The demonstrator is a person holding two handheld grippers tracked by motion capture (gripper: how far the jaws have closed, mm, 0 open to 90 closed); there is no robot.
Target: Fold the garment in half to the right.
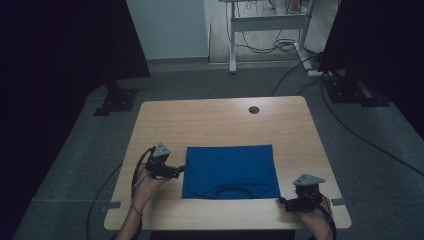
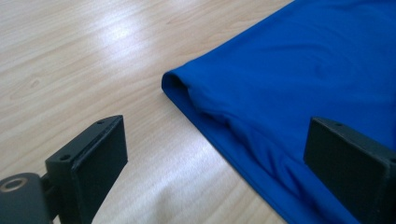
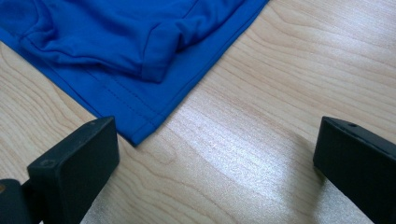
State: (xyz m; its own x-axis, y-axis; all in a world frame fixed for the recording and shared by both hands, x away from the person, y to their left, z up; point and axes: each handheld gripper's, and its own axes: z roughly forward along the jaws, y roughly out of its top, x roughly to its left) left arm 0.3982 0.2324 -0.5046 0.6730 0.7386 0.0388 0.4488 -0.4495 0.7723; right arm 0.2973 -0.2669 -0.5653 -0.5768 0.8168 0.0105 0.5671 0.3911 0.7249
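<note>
Right of the left tool (image 1: 182, 169), spread wide, lies the cloth's (image 1: 230, 170) left edge, just beside; the right tool (image 1: 282, 202), also spread, sits off its near right corner.

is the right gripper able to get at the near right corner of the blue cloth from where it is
Probably yes. The right gripper sits open beside that corner of the blue cloth, with bare table between its jaws and nothing in the way.

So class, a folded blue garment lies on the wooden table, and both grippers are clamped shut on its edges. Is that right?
Not quite. The blue garment does lie folded on the table, but both the left gripper and the right gripper are open and hold nothing, as the two gripper views show.
</note>
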